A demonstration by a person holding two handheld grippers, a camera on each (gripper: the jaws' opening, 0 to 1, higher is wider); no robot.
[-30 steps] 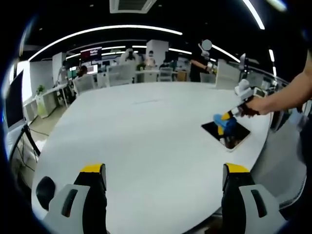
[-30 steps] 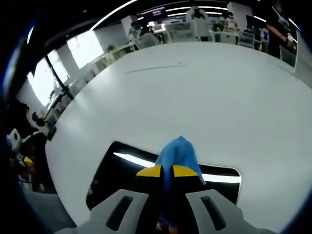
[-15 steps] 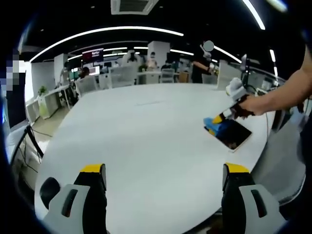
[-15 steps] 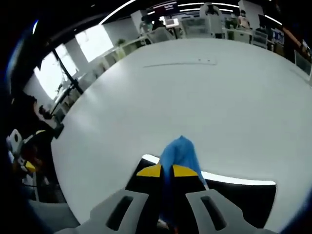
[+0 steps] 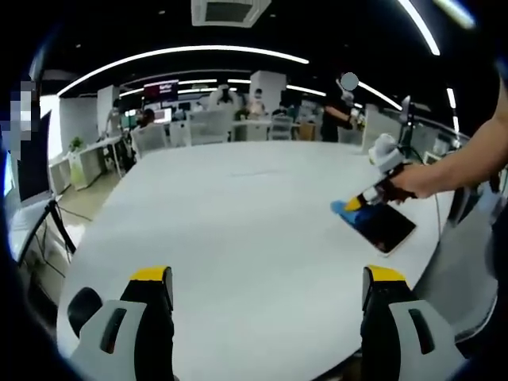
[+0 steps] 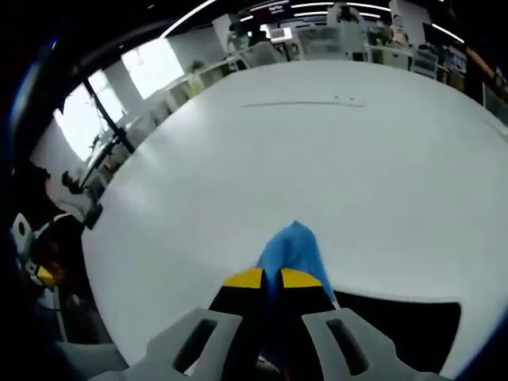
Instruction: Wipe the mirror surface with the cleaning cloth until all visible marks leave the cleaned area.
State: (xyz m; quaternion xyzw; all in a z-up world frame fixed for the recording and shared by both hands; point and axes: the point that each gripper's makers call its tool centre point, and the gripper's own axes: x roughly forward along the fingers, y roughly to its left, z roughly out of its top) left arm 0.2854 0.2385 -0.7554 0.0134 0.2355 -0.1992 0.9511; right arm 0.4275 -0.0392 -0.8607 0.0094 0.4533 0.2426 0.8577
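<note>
A flat dark mirror (image 5: 383, 226) lies on the white table (image 5: 238, 222) at the right in the left gripper view. My right gripper (image 5: 367, 198), held by a person's hand, presses a blue cleaning cloth (image 5: 346, 207) at the mirror's far left edge. In the right gripper view the yellow-tipped jaws stand shut on the blue cloth (image 6: 294, 247), with my right gripper (image 6: 272, 279) over the mirror's (image 6: 397, 325) dark rim. My left gripper (image 5: 266, 275) hovers open above the table's near edge, nothing between its fingers.
A large white oval table fills the middle. Desks, chairs and several people stand far behind it (image 5: 238, 119). A person's forearm (image 5: 456, 163) reaches in from the right. A stand with cables (image 6: 103, 131) is beyond the table's left edge.
The right gripper has slid the blue cloth from the mirror's middle to its far left edge. My left gripper stays in place.
</note>
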